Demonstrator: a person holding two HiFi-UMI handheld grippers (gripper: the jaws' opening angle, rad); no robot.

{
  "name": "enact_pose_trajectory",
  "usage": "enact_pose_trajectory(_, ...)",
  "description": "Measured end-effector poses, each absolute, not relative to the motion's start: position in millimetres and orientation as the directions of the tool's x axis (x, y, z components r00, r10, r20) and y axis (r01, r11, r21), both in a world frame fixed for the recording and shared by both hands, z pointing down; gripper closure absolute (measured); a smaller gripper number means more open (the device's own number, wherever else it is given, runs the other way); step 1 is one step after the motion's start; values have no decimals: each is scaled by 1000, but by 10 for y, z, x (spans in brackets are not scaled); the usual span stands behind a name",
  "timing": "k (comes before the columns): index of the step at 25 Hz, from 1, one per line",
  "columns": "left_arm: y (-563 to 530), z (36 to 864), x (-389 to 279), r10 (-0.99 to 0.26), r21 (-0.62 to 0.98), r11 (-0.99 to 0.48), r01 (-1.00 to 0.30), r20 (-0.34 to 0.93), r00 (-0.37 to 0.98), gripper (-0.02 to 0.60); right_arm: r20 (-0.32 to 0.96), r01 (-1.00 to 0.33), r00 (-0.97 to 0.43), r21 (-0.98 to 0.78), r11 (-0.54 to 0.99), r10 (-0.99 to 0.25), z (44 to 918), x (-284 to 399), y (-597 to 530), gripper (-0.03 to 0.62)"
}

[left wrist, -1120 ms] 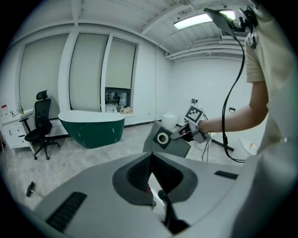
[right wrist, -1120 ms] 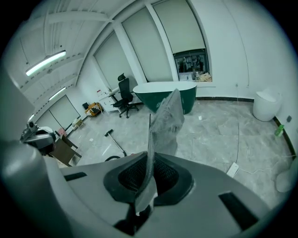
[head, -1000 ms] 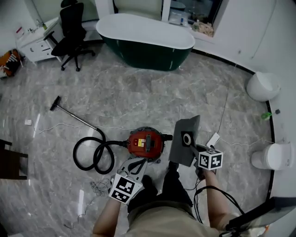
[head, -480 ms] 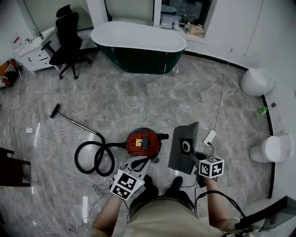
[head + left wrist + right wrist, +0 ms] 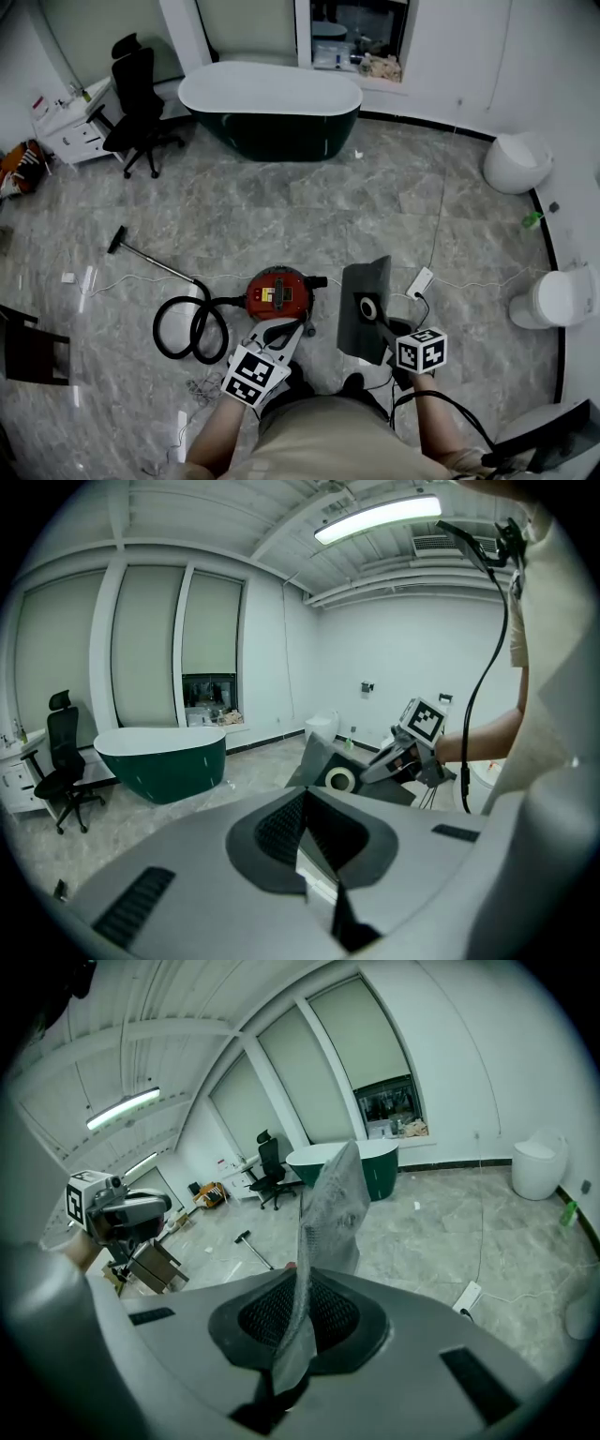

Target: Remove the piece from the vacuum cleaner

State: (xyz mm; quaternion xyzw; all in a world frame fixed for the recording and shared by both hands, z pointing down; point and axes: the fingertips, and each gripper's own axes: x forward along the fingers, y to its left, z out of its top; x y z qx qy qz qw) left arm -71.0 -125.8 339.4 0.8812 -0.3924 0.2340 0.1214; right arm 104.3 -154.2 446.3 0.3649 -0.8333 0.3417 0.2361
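Note:
The red vacuum cleaner (image 5: 277, 289) sits on the marble floor, its black hose (image 5: 187, 328) coiled to the left and its wand ending in a floor nozzle (image 5: 117, 239). My right gripper (image 5: 382, 328) is shut on a flat grey dust bag (image 5: 366, 305) with a white ring, held above the floor to the right of the cleaner. In the right gripper view the bag (image 5: 328, 1208) stands edge-on between the pads (image 5: 272, 1321). My left gripper (image 5: 286, 330) hovers just in front of the cleaner, shut and empty; its view shows the bag (image 5: 328, 766) ahead.
A dark green bathtub (image 5: 270, 98) stands at the back, with an office chair (image 5: 141, 89) to its left. Two white toilets (image 5: 517, 161) (image 5: 555, 298) stand at the right. A power strip (image 5: 419, 281) and cables lie near my feet. A dark box (image 5: 33, 347) stands at the left.
The head view has pulled back, so the floor and cleaner look smaller. The right gripper keeps the bag and has drifted slightly down and left. The left gripper has hardly moved.

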Motion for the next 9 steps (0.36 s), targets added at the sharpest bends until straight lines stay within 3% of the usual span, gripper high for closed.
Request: enact_pose_trajectory(9,-939,3199,414,-637,-26,-680,-733,514,574,578,639,-715,-673,-435,547,-372,4575,1785,-1000,569)
